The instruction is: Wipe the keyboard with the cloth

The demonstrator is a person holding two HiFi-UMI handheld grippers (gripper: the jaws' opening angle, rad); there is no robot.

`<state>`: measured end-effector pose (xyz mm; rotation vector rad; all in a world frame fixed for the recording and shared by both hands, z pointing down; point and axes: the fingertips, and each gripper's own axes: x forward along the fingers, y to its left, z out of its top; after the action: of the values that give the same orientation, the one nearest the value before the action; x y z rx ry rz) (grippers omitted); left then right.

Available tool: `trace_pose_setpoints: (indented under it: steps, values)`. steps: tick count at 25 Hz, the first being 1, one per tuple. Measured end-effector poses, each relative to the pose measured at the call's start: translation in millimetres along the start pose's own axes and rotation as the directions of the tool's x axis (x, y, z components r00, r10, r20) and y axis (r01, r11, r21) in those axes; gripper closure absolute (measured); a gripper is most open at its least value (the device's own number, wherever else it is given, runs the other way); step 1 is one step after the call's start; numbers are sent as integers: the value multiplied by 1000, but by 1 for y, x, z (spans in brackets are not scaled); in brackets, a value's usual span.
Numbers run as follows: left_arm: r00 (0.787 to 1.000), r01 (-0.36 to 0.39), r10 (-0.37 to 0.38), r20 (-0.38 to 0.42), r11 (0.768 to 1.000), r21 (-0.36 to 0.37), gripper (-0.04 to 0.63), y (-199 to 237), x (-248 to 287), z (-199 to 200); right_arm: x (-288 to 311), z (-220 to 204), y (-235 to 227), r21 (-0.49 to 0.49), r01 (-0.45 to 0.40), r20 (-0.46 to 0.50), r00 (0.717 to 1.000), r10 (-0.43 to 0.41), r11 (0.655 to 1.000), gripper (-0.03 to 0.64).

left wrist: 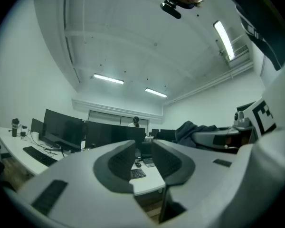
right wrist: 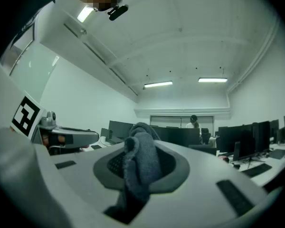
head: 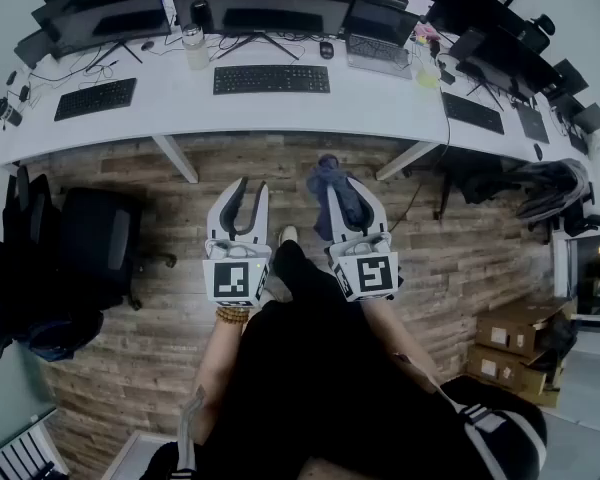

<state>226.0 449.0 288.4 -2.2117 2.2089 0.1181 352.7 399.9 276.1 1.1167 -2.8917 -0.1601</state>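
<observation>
The right gripper is clamped on a dark blue-grey cloth. The cloth is bunched between the 2 pads, with a fold rising above them and a tail hanging out below. The left gripper has its jaws a narrow gap apart with nothing between them. Both are held level over the plank floor, well short of the long white desk.

The cloth looks soft, light and limp, so it will probably drape and fold. A grip on the bunch that leaves a free pad of fabric for the keys seems best.

The black keyboard at the desk's middle is likely stiff, light and prone to skating on the smooth top. The empty gripper could steady it by an end of its frame, clear of the keys.

At least 2 more keyboards lie on the desk, one toward its left end and one toward its right. Which is meant I cannot tell.

All 3 are small and dim here, so any dirt on the keys cannot be made out. The cloth's full length is hidden behind the jaws. The desk's right end is crowded by a laptop and monitors.
</observation>
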Motion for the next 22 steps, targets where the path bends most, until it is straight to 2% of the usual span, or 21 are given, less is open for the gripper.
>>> trace_pose_setpoints:
  steps: [6,11,17,22]
  values:
    - [999,-30,30,-44,1000,9,482,32,74,-25,75,-24,-60,102,46,22,999,-48,994,551]
    - [994,-43,48,-98,998,55,482,63,149,-36,151,-30,-103,156,47,33,998,-53,987,551]
    - [990,-23,34,-133,996,85,482,74,224,-59,209,-61,-165,222,111,-2,994,-113,969,551]
    - [984,-22,35,-174,997,79,482,89,260,-81,241,-90,-207,237,171,-58,985,-162,956,551]
